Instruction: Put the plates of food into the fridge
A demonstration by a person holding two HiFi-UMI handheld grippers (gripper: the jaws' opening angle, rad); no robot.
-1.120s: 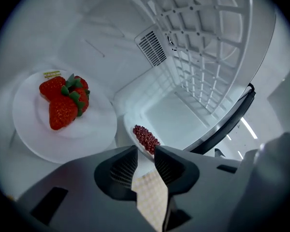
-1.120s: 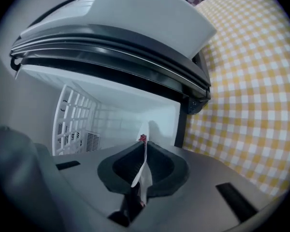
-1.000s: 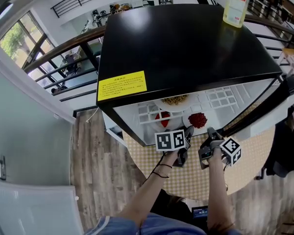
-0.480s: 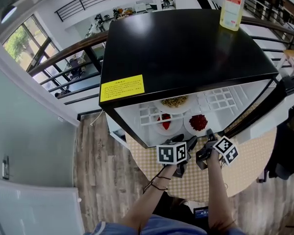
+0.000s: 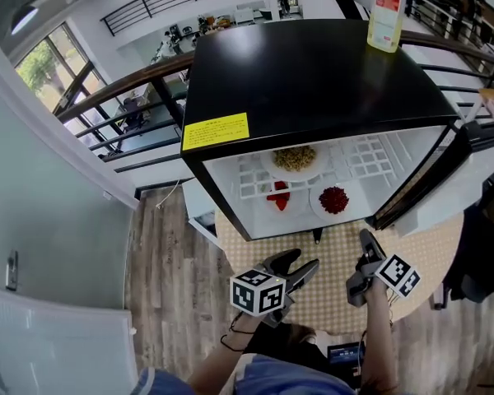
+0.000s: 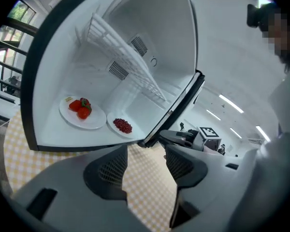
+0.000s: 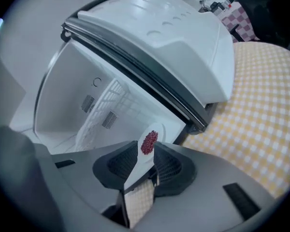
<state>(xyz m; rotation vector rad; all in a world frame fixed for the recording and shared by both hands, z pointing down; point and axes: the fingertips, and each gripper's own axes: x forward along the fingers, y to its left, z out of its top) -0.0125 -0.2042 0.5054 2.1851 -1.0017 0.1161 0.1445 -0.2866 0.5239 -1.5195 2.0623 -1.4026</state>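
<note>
Inside the open fridge (image 5: 313, 81), three plates of food (image 5: 314, 204) are sitting, likely stiff, breakable and best pinched at the rim, while outside its doorway the left gripper (image 5: 299, 262) and right gripper (image 5: 367, 243) are hovering, their empty fingers having just been opening wide.

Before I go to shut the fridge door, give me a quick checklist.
1. Red-fruit plate inside fridge: ok.
2. Red-berry plate and yellowish-food plate inside: ok.
3. Left gripper: fingers have just been opening, nothing between them: ok.
4. Right gripper: fingers have just been opening, nothing between them: ok.
5. Both grippers outside the fridge: ok.
6. Fridge door shut: not ok, it stands open.
</note>
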